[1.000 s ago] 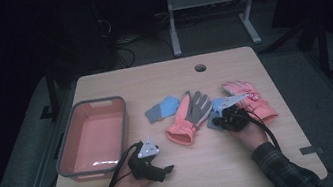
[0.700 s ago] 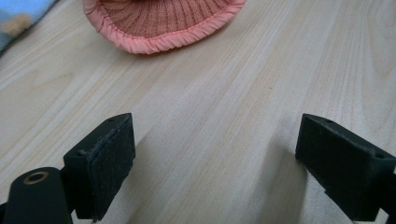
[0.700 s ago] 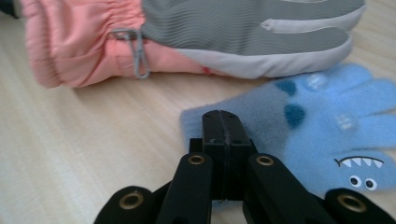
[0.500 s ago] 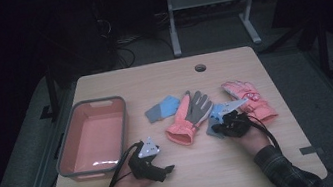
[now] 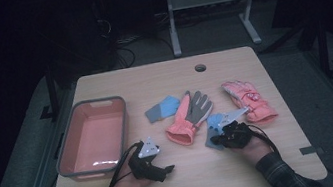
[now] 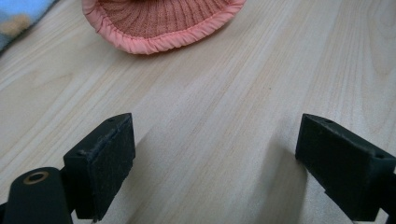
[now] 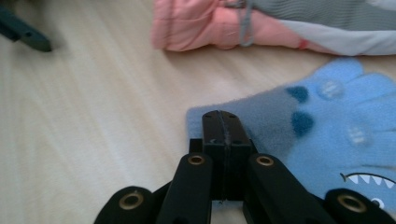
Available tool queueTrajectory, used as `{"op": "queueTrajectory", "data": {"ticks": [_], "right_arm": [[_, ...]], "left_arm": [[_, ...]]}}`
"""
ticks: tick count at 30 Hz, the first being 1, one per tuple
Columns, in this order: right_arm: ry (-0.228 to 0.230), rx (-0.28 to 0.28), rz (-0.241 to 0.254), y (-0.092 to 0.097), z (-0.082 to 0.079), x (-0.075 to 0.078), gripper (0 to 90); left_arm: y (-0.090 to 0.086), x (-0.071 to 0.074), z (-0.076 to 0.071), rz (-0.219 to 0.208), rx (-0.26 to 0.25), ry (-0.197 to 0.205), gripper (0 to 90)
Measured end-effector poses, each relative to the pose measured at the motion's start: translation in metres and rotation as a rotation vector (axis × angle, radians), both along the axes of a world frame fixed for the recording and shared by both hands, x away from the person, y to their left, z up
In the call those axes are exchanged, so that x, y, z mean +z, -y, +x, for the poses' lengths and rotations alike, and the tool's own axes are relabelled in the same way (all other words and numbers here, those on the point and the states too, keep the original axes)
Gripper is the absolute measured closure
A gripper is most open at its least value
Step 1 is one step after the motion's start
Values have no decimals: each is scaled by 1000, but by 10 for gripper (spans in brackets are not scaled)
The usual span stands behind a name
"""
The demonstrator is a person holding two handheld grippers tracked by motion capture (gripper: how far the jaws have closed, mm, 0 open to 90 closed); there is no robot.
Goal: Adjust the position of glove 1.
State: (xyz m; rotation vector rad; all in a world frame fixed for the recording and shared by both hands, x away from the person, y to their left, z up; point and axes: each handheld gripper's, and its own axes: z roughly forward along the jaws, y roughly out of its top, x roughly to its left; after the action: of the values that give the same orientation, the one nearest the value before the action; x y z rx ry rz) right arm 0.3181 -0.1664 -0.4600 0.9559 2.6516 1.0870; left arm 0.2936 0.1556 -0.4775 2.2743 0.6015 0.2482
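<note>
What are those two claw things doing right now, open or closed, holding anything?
Left gripper: open, nothing between its jaws, just bare table.
Right gripper: closed, pinching the grey cuff of the blue glove.

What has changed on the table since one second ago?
The right gripper, shut on the blue glove, has dragged it left across the table, away from the pink glove toward the pink-and-grey glove. The left gripper, open, the other blue glove and the bin stayed where they were.
</note>
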Motion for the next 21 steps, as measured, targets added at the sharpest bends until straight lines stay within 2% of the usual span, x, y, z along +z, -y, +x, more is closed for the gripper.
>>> {"op": "queueTrajectory", "data": {"ticks": [6,14,21], "right_arm": [[-22,36,13,-6,-13,1,900],[-26,82,17,-14,-29,1,900],[-26,132,21,-25,-50,2,900]], "left_arm": [[0,0,0,0,-1,1,114],[0,0,0,0,-3,6,114],[0,-1,0,-5,3,0,114]]}}
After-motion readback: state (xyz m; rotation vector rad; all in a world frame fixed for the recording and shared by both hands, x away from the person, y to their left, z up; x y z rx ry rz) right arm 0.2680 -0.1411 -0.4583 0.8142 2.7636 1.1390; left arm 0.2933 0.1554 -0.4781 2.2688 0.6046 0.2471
